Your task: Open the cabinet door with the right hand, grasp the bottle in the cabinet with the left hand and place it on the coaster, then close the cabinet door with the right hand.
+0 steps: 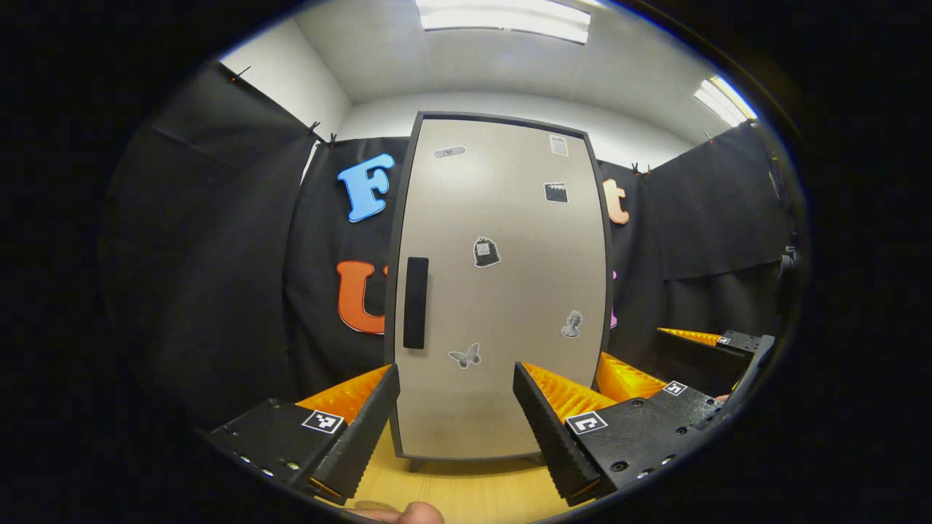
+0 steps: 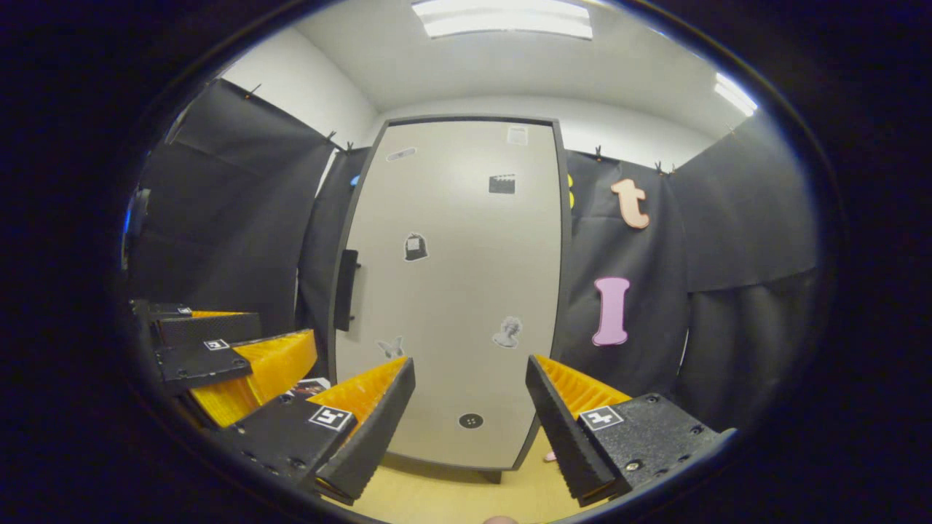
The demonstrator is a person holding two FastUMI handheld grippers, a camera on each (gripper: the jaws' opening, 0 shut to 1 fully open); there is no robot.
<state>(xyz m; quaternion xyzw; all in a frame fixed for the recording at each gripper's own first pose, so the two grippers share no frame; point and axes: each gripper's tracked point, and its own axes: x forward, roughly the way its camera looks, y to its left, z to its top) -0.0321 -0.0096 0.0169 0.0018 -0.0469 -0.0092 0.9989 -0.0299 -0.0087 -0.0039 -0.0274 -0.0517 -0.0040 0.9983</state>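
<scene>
A tall cabinet (image 1: 502, 291) (image 2: 451, 291) stands on the wooden table straight ahead. Its beige door is closed, so the inside is hidden. The black vertical handle (image 1: 415, 302) (image 2: 348, 290) sits on the door's left edge. My left gripper (image 1: 455, 422) is open and empty, a short way in front of the door's lower part. My right gripper (image 2: 470, 418) is likewise open and empty, facing the lower door to the right of the handle. The two are side by side: the right gripper (image 1: 659, 356) is at the right of the left gripper view, the left gripper (image 2: 233, 338) at the left of the right gripper view.
The light wooden table (image 1: 451, 487) (image 2: 437, 495) runs under the cabinet. Black cloth walls close in the booth behind and on both sides. A small pink edge (image 2: 550, 457) peeks out by the cabinet's lower right corner. A fingertip (image 1: 408, 513) shows at the bottom.
</scene>
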